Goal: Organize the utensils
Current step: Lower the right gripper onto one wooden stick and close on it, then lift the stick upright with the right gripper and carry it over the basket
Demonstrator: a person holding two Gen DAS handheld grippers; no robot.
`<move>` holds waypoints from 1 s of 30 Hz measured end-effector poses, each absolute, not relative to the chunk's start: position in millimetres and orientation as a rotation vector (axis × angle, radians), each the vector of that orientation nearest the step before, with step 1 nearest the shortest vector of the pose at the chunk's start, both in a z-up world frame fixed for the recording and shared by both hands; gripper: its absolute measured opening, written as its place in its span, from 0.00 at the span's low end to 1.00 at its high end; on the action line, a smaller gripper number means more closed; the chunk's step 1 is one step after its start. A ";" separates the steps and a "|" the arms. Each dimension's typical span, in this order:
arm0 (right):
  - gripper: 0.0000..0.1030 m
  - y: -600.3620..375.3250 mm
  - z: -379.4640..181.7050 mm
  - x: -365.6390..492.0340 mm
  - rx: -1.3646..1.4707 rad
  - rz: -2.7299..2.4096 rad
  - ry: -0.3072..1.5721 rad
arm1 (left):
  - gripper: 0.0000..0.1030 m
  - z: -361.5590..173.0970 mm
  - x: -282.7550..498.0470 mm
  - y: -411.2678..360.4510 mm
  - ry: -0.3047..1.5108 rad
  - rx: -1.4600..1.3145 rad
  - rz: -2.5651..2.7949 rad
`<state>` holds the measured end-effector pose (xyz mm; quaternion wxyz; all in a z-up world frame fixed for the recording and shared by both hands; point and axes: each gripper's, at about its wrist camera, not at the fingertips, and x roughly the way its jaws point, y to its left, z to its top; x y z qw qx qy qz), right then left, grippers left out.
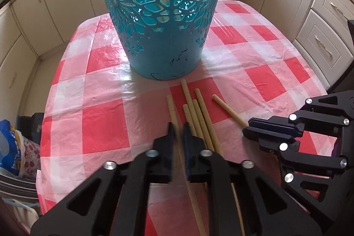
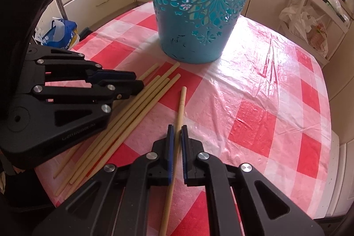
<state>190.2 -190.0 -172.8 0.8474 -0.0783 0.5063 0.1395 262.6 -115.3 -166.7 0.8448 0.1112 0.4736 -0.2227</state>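
1. Table: a round table covered with a red-and-white checked plastic cloth (image 1: 104, 116), glossy and wrinkled on the side toward the window, as the right wrist view shows.
2. Basket: a teal plastic basket (image 1: 163, 14) with cut-out flower patterns stands upright on the cloth, beyond the chopsticks. Its rim is cut off by the frame, so its contents cannot be told.
3. Chopsticks: six pale wooden chopsticks lie flat on the cloth just in front of the basket. Four form a loose bundle (image 1: 197, 116), side by side and partly touching.
4. Left gripper (image 1: 178, 132): its jaws straddle the leftmost chopstick (image 1: 171, 110), which runs between the two fingers just beside the bundle. The gap is narrow, nearly shut; whether the pads press the stick cannot be told.
5. Right gripper (image 2: 177, 134): its jaws straddle the single chopstick (image 2: 181, 107) that lies apart to the right of the bundle. The stick passes between the blue pads, close to the left pad, with a small gap at the right pad; a firm grip cannot be confirmed.
6. Relation of the grippers: they sit near each other, low over the cloth, each pointing toward the basket.
7. Surroundings: cream kitchen cabinets (image 1: 53, 3) ring the table; a blue-and-white plastic bag (image 2: 58, 33) lies beyond the table's edge.
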 end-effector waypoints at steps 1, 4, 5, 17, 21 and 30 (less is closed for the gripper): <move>0.07 -190.7 -172.6 190.3 -0.165 0.302 1.072 | 0.05 -166.4 261.7 -114.3 1.008 0.236 -0.480; 0.07 -192.6 -172.4 192.4 -0.156 0.321 1.084 | 0.06 -165.8 263.2 -111.8 1.034 0.242 -0.494; 0.07 -192.3 -172.2 194.0 -0.162 0.328 1.090 | 0.08 -165.7 265.2 -113.2 1.045 0.255 -0.500; 0.06 -211.3 -166.2 168.5 0.036 0.281 0.982 | 0.04 -145.7 253.7 -97.6 0.922 0.241 -0.485; 0.06 -232.8 -142.4 146.0 0.242 0.273 0.770 | 0.04 -104.3 243.4 -65.3 0.742 0.118 -0.486; 0.06 -241.4 -72.3 125.0 0.334 0.214 0.400 | 0.04 17.3 254.4 -35.8 0.250 -0.155 -0.515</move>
